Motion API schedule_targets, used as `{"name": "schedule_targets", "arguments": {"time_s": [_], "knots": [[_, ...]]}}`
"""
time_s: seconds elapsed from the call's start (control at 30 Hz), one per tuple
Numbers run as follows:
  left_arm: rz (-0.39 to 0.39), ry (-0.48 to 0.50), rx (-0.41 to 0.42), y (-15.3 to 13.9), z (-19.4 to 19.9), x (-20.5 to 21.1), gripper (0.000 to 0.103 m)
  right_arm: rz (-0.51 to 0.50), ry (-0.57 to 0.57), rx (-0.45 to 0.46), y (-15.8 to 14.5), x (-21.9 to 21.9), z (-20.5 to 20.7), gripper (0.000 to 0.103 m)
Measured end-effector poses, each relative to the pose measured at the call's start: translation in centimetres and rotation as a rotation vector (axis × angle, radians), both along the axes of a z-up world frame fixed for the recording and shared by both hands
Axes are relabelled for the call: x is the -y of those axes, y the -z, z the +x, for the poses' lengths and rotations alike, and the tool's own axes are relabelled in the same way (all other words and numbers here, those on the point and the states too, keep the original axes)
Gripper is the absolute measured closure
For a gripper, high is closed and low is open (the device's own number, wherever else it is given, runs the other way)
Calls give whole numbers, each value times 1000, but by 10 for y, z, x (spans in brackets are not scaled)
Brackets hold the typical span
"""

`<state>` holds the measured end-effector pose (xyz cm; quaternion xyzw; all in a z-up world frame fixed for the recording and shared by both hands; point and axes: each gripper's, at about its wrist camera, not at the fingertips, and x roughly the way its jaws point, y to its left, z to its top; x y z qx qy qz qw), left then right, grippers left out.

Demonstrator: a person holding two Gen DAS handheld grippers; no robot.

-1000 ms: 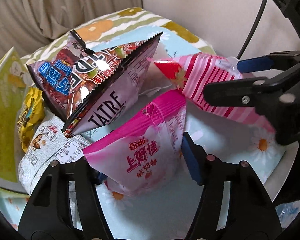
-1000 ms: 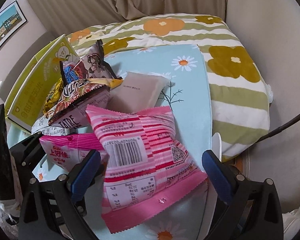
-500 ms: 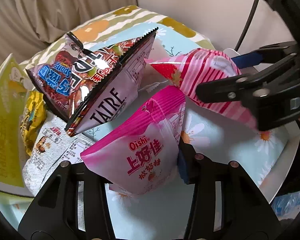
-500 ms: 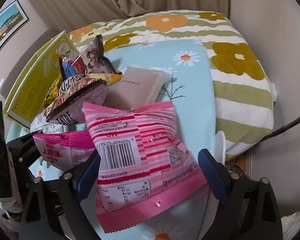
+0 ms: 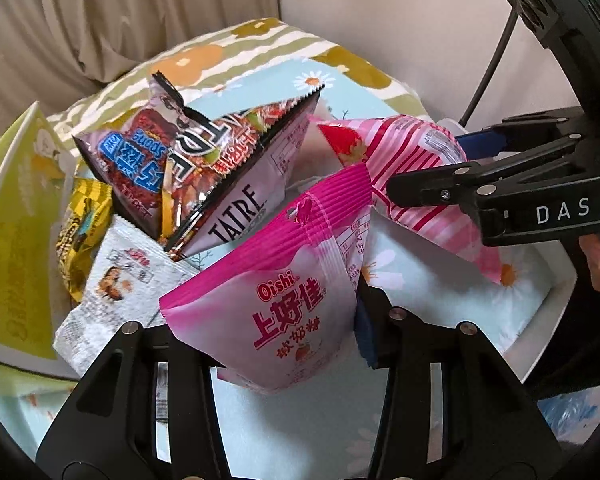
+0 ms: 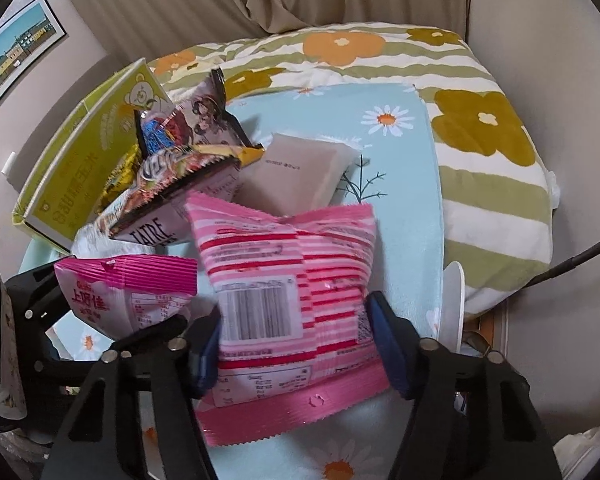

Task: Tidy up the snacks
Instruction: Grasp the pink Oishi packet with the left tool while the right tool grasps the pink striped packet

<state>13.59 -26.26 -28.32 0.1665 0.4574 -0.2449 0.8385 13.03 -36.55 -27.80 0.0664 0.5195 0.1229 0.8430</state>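
Snack bags (image 5: 292, 304): seven (one beige); yellow box (image 6: 88, 160): one.

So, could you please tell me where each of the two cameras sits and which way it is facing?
Left wrist: rides on the left gripper, looking steeply down along its fingers, which pinch the Oishi bag; the right gripper reaches in from the right, with a bit of a hand.
Right wrist: rides on the right gripper, looking down along its fingers, just closing around the striped pink bag; the left gripper shows at left.
Shared: both pink bags, the snack pile, the daisy cloth.
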Motion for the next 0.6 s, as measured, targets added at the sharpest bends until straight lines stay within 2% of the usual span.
{"name": "schedule_targets", "arguments": {"time_s": [0.33,0.6], "knots": [[-71,-54,25,-43,-16,-19,62,17,23,57,-39,-4,-19,47],[-141,-159,109,-110,-36,-59,62,13,-22,144,-93,-28,-36,47]]}}
